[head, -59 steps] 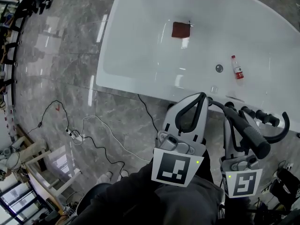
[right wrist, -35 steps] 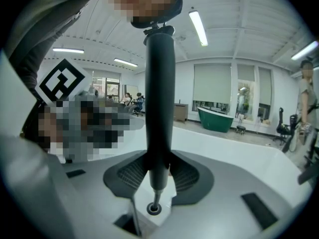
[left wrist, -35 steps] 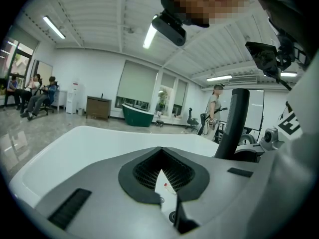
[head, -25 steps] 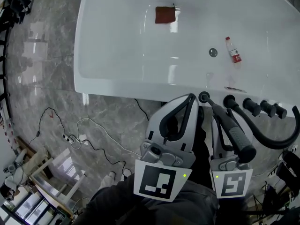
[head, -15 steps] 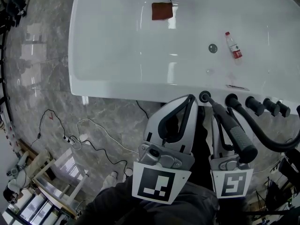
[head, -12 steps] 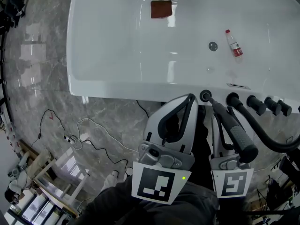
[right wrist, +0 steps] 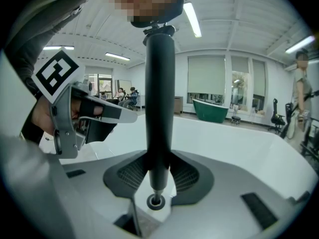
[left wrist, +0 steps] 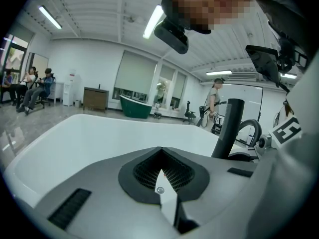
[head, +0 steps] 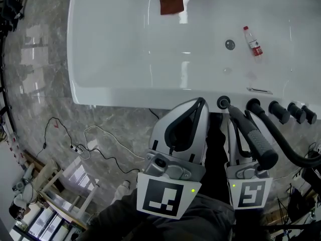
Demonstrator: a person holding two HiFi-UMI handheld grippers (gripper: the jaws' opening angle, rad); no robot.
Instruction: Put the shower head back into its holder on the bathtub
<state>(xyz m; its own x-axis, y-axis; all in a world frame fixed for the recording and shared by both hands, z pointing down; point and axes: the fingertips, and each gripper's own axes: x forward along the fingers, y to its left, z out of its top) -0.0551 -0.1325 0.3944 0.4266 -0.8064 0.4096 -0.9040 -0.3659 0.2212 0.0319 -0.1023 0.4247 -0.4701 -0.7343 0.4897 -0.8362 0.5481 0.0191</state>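
Head view: The right hand-held gripper (head: 233, 122) is clamped on the one shower head (head: 258, 139), a black ribbed wand. Its long axis runs from the person toward the bathtub (head: 125, 92) rim. The wand's far end meets the single round holder (head: 222, 103) on that rim. Right of the holder, four dark fittings (head: 278, 112) stand in a row. One black hose (head: 288, 147) loops off to the right. One bottle (head: 253, 40), one brown cloth (head: 171, 4) and one drain (head: 229, 44) lie inside the tub. The left hand-held gripper (head: 199, 103) sits just beside the holder.

Left gripper view: The jaws are together with nothing between them.

Right gripper view: The wand stands upright between the jaws, with its narrow end directly over the holder ring. Whether it has entered cannot be told.

Judgement: The right hand is the working one. The coming move is a straight push along the wand's axis.
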